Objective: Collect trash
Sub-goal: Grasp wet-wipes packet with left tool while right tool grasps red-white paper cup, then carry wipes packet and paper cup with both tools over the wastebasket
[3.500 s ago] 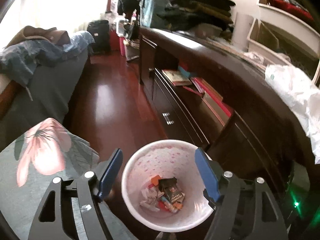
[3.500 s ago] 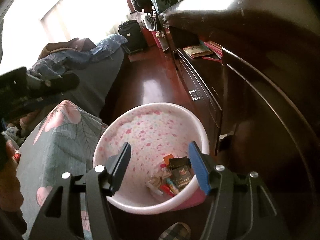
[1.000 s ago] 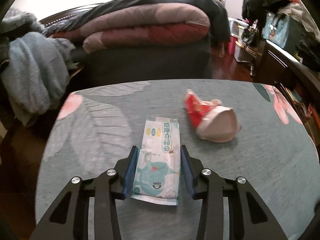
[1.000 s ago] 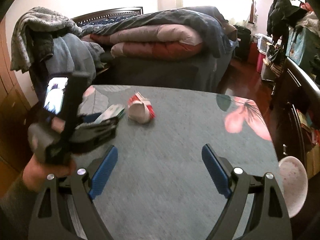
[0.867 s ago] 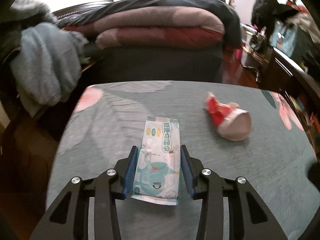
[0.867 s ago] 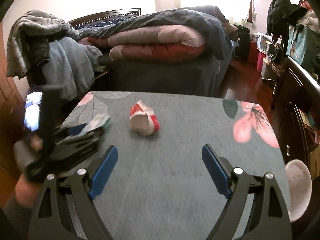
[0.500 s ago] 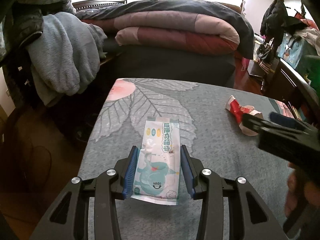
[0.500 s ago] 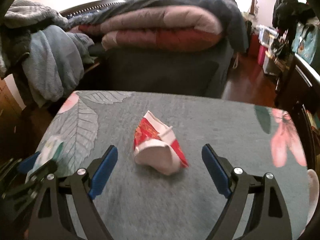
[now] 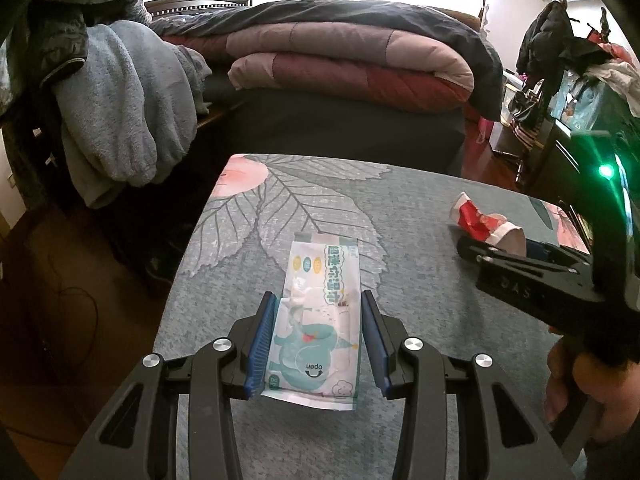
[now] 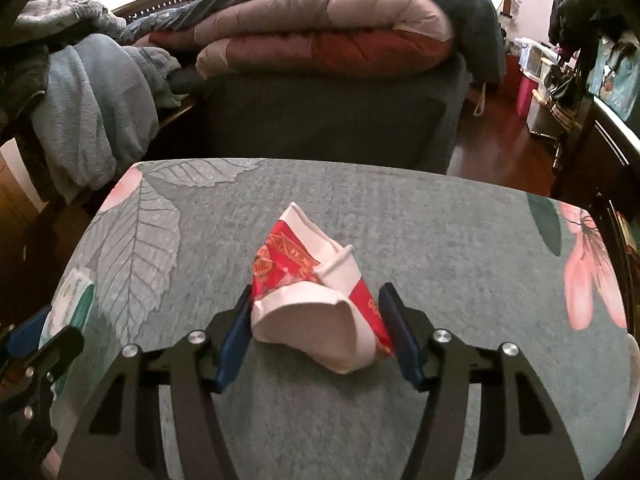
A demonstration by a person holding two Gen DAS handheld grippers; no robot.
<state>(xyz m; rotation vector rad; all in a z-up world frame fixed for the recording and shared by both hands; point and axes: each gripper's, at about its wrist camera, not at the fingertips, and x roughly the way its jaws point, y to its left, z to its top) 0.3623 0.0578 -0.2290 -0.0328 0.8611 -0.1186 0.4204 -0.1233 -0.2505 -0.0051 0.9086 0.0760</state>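
Note:
My left gripper [image 9: 317, 312] is shut on a white and teal wet-wipe packet [image 9: 319, 312], held over the grey floral table [image 9: 400, 200]. My right gripper [image 10: 316, 308] has closed around a crushed red and white paper cup [image 10: 316, 292] lying on the table [image 10: 440, 220]; both blue pads touch the cup's sides. In the left wrist view the cup [image 9: 486, 226] lies at the right with the right gripper [image 9: 520, 264] on it. In the right wrist view the packet [image 10: 74, 300] and the left gripper [image 10: 36, 332] show at the far left.
A bed with folded quilts [image 9: 352, 60] stands behind the table. Blue and grey clothes [image 9: 116, 104] hang at the left. A dark dresser [image 10: 612, 152] runs along the right. The pink bin's rim [image 10: 634, 364] shows past the table's right edge.
My right gripper has moved forward and closed from wide open onto the crushed cup. My left gripper still holds the packet and has swung left over the table.

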